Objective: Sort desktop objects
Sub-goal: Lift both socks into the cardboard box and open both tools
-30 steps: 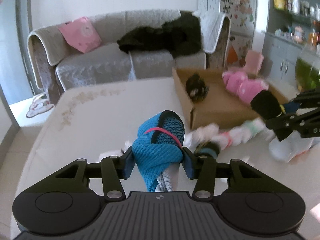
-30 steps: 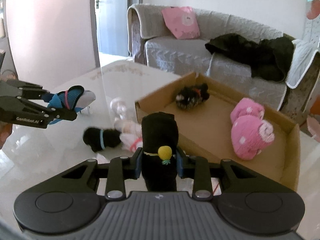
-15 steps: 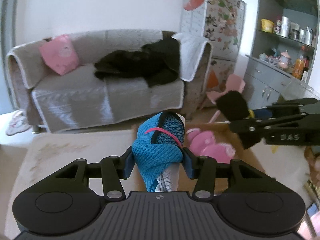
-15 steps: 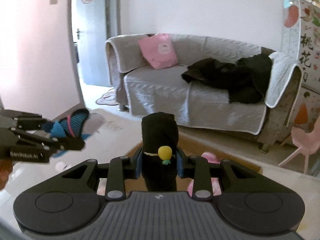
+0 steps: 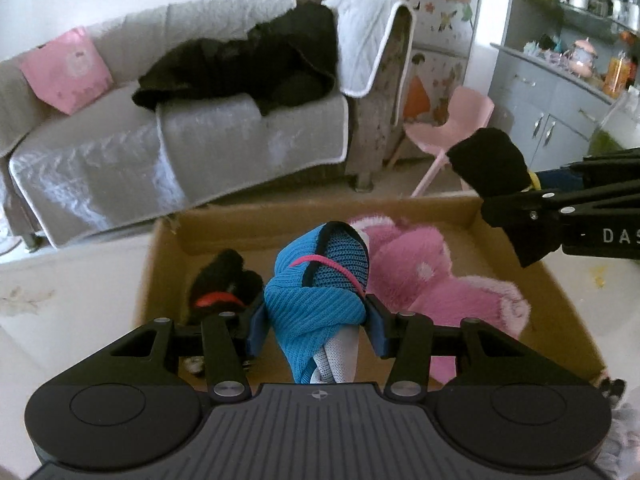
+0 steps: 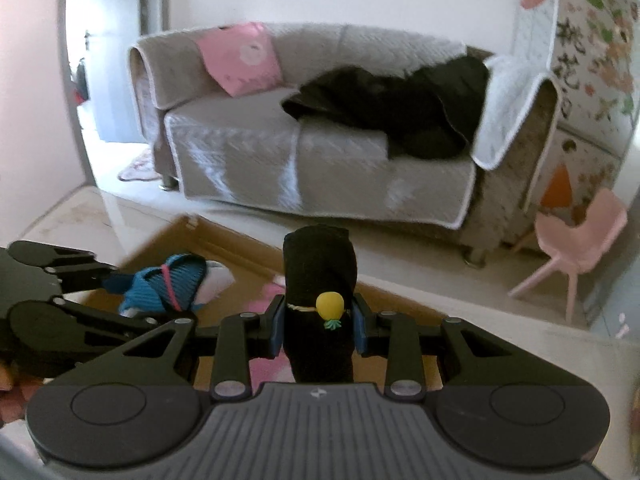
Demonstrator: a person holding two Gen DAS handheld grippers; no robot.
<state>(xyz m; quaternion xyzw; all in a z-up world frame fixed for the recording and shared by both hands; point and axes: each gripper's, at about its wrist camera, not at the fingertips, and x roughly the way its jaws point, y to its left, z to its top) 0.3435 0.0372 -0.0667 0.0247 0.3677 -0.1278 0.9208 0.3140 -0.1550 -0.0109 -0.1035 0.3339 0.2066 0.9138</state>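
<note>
My left gripper (image 5: 316, 326) is shut on a rolled blue knit sock bundle (image 5: 320, 296) with a pink stripe and a white end, held above the open cardboard box (image 5: 276, 220). Inside the box lie a fluffy pink sock pair (image 5: 436, 280) and a black furry bundle with a red band (image 5: 224, 284). My right gripper (image 6: 318, 328) is shut on a rolled black sock bundle (image 6: 320, 268) with a yellow pineapple charm, over the box's far side. In the left wrist view the right gripper (image 5: 516, 220) reaches in from the right with that black bundle (image 5: 488, 164).
The white table (image 5: 60, 300) carries the box. Beyond it stand a grey sofa (image 5: 160, 140) with a pink cushion (image 5: 68, 68) and black clothes (image 5: 256, 64), a pink child's chair (image 5: 448, 116), a decorated cabinet and grey kitchen units (image 5: 560, 108).
Both grippers have swung from the table, where loose socks lay, to above the cardboard box, each still holding its bundle. The box interior now fills the lower views.
</note>
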